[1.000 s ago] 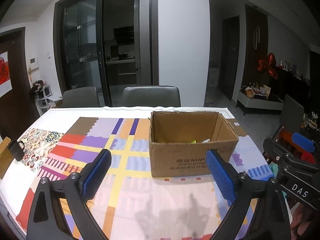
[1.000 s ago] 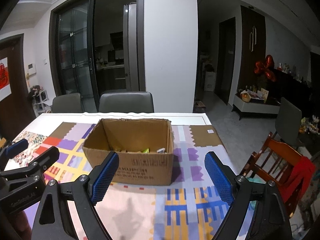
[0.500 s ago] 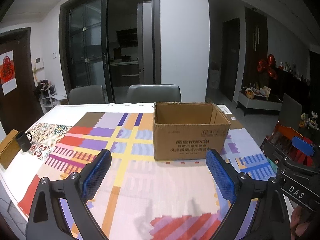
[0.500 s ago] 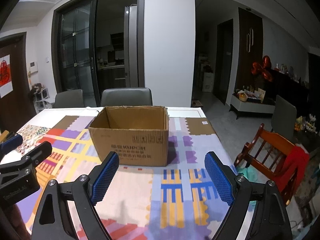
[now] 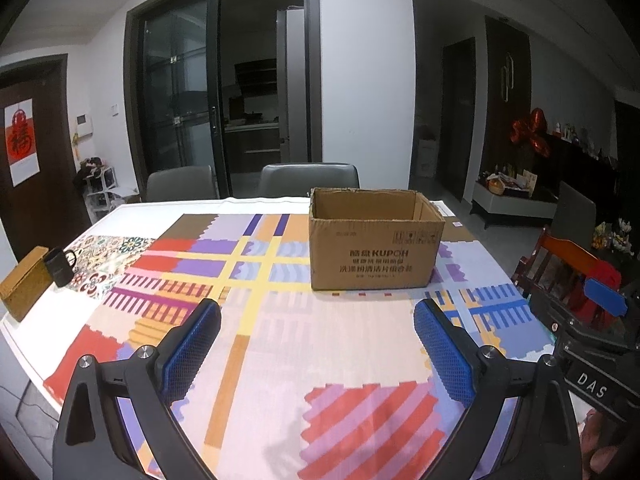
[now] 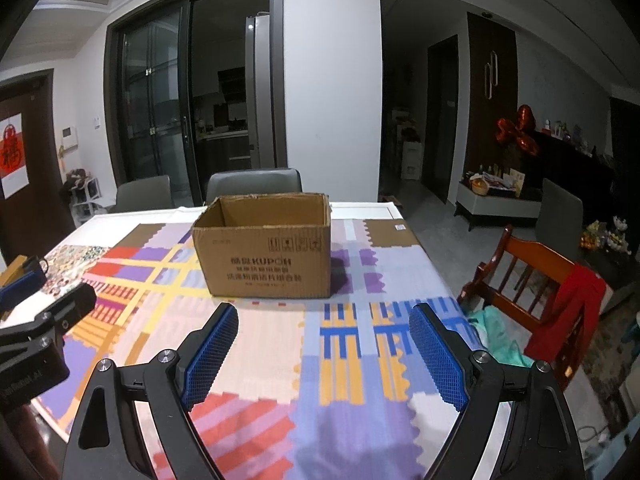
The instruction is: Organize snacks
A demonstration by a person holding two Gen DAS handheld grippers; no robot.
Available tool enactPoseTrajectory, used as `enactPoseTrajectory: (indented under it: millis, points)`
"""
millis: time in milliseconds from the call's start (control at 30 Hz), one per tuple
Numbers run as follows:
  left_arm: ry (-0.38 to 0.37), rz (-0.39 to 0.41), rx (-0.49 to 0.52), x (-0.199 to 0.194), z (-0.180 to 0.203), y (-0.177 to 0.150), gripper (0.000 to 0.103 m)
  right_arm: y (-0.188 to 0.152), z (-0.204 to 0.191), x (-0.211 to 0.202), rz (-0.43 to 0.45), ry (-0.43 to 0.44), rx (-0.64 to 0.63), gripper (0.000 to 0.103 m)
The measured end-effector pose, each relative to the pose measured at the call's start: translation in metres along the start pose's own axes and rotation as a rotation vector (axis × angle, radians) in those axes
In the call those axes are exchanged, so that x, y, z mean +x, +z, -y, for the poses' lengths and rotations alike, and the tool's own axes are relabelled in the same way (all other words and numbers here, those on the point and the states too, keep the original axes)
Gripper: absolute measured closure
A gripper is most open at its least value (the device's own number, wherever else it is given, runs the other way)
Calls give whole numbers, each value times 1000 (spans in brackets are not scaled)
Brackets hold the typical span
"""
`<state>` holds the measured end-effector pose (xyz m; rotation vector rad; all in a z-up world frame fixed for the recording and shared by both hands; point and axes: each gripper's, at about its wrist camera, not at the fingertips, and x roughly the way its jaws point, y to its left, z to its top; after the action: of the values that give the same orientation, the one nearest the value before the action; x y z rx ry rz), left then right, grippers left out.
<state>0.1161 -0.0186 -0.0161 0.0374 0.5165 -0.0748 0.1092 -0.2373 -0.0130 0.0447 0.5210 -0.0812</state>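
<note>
An open cardboard box (image 5: 376,256) is seen standing upright on the patterned cloth (image 5: 256,344) that covers the worktop (image 5: 132,210), toward its far side, in front of two grey chairs (image 5: 308,179); its flaps are folded out of the way and its inside cannot be seen from either view, so whether any snacks lie in it cannot be told; printed lettering is shown on its near face. The left gripper (image 5: 318,330) is held low above the near part of the cloth, its blue-padded fingers (image 5: 192,350) spread wide with nothing between them; the right gripper (image 6: 323,338) is held likewise, fingers (image 6: 438,358) wide apart and empty, well apart from the box. A dark mug (image 5: 60,266) is set beside a woven box (image 5: 22,282) at the left edge of the worktop; a wooden chair (image 6: 536,276) with a red garment (image 6: 568,312) draped over it is seen off the right side.
</note>
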Motion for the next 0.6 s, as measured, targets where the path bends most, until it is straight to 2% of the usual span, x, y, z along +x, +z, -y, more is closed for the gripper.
enactPoseTrajectory:
  millis: [600]
  points:
    - [10,-20,-30,-50,-4,-61,2,-53,1,-59,5,-22,25,15]
